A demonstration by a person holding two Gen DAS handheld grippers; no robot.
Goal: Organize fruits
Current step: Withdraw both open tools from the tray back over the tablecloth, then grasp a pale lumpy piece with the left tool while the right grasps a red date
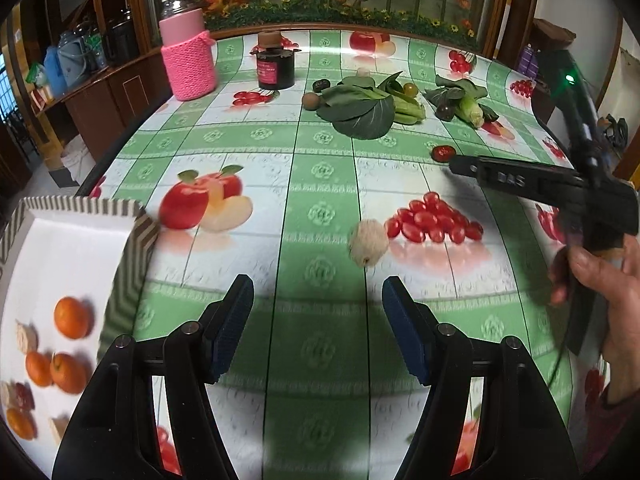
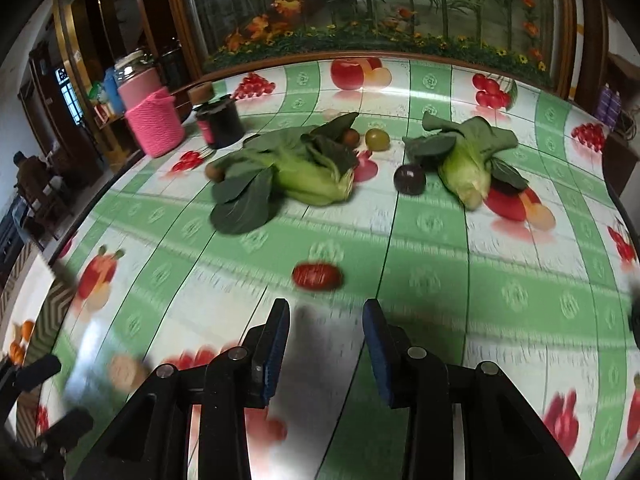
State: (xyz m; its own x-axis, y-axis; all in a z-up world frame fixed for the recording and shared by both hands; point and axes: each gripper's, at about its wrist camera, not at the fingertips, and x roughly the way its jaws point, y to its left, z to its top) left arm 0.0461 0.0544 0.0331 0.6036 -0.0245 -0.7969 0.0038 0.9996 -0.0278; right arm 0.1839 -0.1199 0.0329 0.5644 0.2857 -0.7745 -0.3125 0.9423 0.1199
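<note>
White tray (image 1: 76, 248): cut off by left-wrist frame edge at 8 o'clock; oranges (image 1: 71, 317) and pale pieces on it motion-smeared, kind of pale pieces unclear. Red fruit (image 2: 317, 275) in right-wrist view blurred, type not readable. Pale round item (image 2: 125, 370) at 8 o'clock, same view, smeared beyond identification. Small brown fruit (image 2: 215, 171) partly hidden behind leafy greens (image 2: 280, 172). Person's hand (image 1: 600, 280) cropped at 3 o'clock edge.

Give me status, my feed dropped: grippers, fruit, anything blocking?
Left gripper open, empty, pale fruit ahead. Right gripper open, empty, red fruit ahead. Oranges in tray. Nothing blocking.
</note>
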